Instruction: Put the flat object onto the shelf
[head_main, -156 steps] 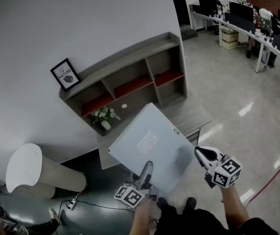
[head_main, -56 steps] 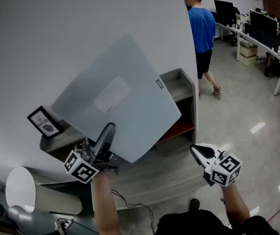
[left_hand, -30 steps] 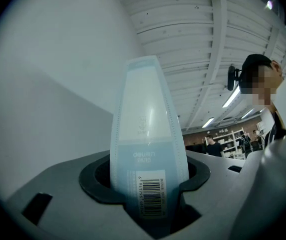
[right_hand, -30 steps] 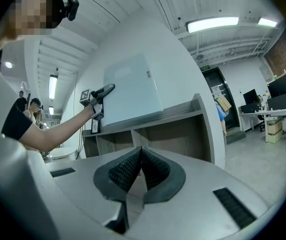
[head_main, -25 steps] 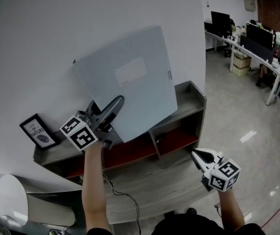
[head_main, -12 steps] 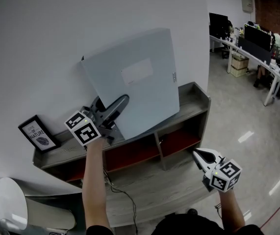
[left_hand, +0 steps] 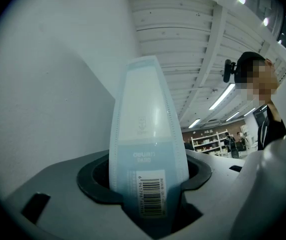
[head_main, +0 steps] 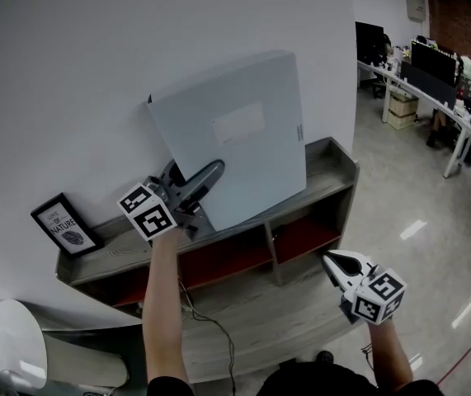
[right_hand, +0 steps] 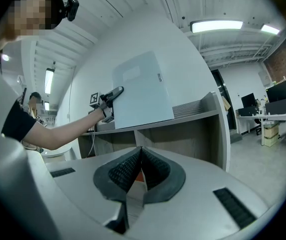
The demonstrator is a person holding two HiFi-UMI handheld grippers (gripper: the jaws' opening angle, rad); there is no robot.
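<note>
**Folder stands on top of the shelf, left claw on its spine**

We see the flat thing, a pale blue-grey folder (head_main: 235,139), up on the top board of the shelf (head_main: 334,159). It stands on edge over the shelf's middle and leans back to the white wall (head_main: 95,56) behind the shelf. In the right gripper view its lower edge lies along the top board, and it looks to us to be touching it.

The left gripper (head_main: 210,173) reaches up to the folder's lower left corner, above the left half of the shelf, its marker cube towards us. In the left gripper view the folder's spine (left_hand: 148,134) rises straight up between the jaws. Both pads lie against it just below the barcode label (left_hand: 152,194), so this claw holds the folder at a middling width.

The right gripper (head_main: 334,262) hangs in front of the shelf's right end, lower than the top board and well apart from the folder. Its own view looks level at the shelf's open compartments. There the jaws are drawn together at the tips, with only a thin slit lower down and nothing between them.

A small black picture frame (head_main: 63,223) stands on the left end of the shelf, leaning on the same wall, apart from the folder. The compartments under the top board show red backs (head_main: 219,258). Far to the right of the shelf, across the shiny floor (head_main: 416,221), run desks (head_main: 433,56) with monitors.
</note>
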